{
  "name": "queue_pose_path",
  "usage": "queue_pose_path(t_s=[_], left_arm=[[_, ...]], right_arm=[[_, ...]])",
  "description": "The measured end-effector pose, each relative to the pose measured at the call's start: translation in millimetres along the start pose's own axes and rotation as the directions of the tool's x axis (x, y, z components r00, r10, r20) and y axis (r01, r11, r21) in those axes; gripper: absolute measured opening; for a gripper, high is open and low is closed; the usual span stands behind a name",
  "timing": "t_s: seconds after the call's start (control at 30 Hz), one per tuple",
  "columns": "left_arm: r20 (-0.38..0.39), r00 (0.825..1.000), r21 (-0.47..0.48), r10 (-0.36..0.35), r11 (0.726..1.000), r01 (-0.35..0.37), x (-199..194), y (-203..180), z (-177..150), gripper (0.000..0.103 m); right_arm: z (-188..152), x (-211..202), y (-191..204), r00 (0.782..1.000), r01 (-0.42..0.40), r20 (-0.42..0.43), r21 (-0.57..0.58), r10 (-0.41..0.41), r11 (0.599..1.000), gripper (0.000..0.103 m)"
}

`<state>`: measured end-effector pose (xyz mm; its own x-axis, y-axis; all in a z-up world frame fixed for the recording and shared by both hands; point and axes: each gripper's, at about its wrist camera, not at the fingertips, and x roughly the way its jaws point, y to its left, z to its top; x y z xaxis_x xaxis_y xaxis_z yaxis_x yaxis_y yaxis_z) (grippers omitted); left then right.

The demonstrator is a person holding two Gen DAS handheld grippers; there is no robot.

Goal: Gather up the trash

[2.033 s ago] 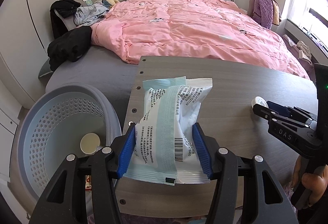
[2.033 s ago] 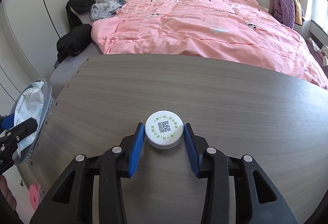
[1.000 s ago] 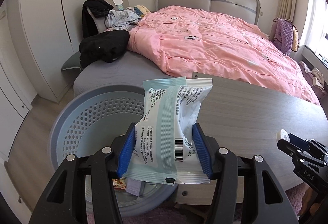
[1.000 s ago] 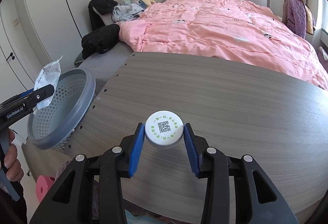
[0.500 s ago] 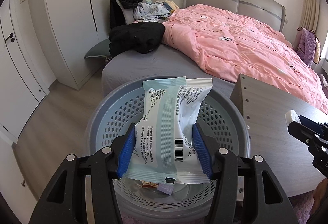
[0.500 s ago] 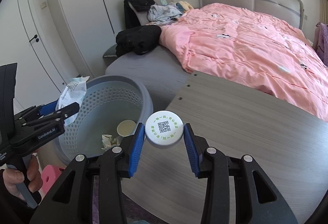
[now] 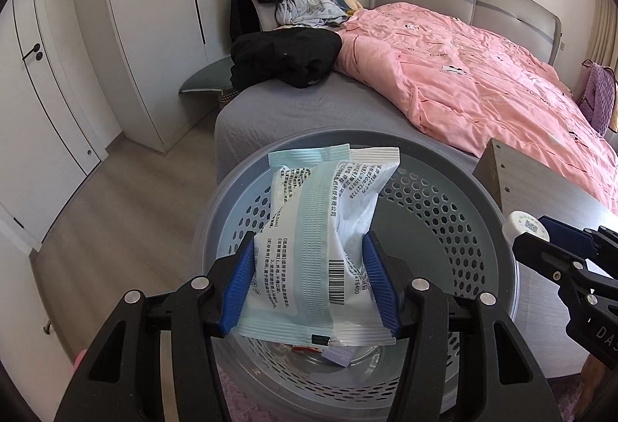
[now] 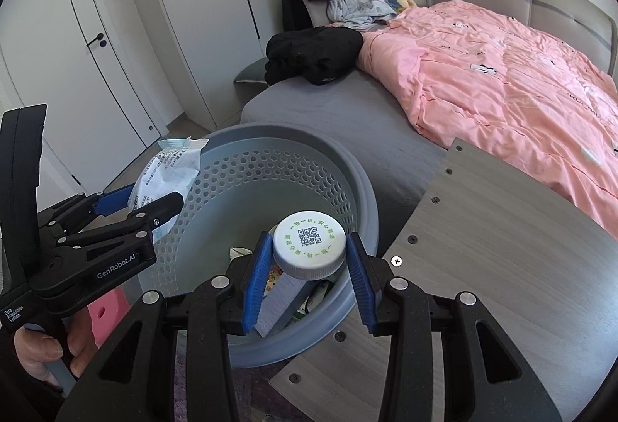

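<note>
My left gripper [image 7: 309,279] is shut on a white and pale green plastic packet [image 7: 324,229] and holds it over the grey perforated trash basket [image 7: 444,213]. My right gripper [image 8: 309,267] is shut on a white bottle cap [image 8: 309,242] with a QR code and holds it over the basket's [image 8: 251,175] near right side. The left gripper [image 8: 135,205] and its packet [image 8: 166,171] show at the basket's left rim in the right wrist view. The right gripper [image 7: 548,240] and the cap [image 7: 523,227] show at the right in the left wrist view. Paper scraps lie in the basket's bottom.
A grey wooden table [image 8: 502,267] stands right of the basket. Behind it is a bed with a pink duvet [image 7: 483,82] and black clothes [image 7: 286,55]. White wardrobes [image 7: 146,16] line the left wall. A pink object [image 8: 104,310] lies on the floor by the basket.
Both grippers have moved left off the table to above the basket, each keeping its load. The cap now hangs over the basket's inside.
</note>
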<state>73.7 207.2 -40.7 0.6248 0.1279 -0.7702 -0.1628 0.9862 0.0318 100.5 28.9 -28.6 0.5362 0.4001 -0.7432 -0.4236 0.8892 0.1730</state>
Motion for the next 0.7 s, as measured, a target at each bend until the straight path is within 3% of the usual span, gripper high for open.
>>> queue_pose_path(t_s=[0.3, 0.47, 0.7], left_arm=[[-0.001, 1.000, -0.010, 0.011, 1.000, -0.011, 3, 2, 0, 0.054], [0.001, 1.000, -0.014, 0.026, 1.000, -0.026, 1, 4, -1, 0.064], [0.000, 0.999, -0.020, 0.033, 0.999, -0.033, -2, 4, -3, 0.068]], right_arm=[[12, 6, 7, 1.000, -0.013, 0.018, -0.010, 0.013, 1.000, 0.040], [11, 1, 8, 0.999, -0.016, 0.031, -0.005, 0.016, 1.000, 0.057], [7, -4, 7, 0.999, -0.011, 0.036, 0.008, 0.011, 1.000, 0.063]])
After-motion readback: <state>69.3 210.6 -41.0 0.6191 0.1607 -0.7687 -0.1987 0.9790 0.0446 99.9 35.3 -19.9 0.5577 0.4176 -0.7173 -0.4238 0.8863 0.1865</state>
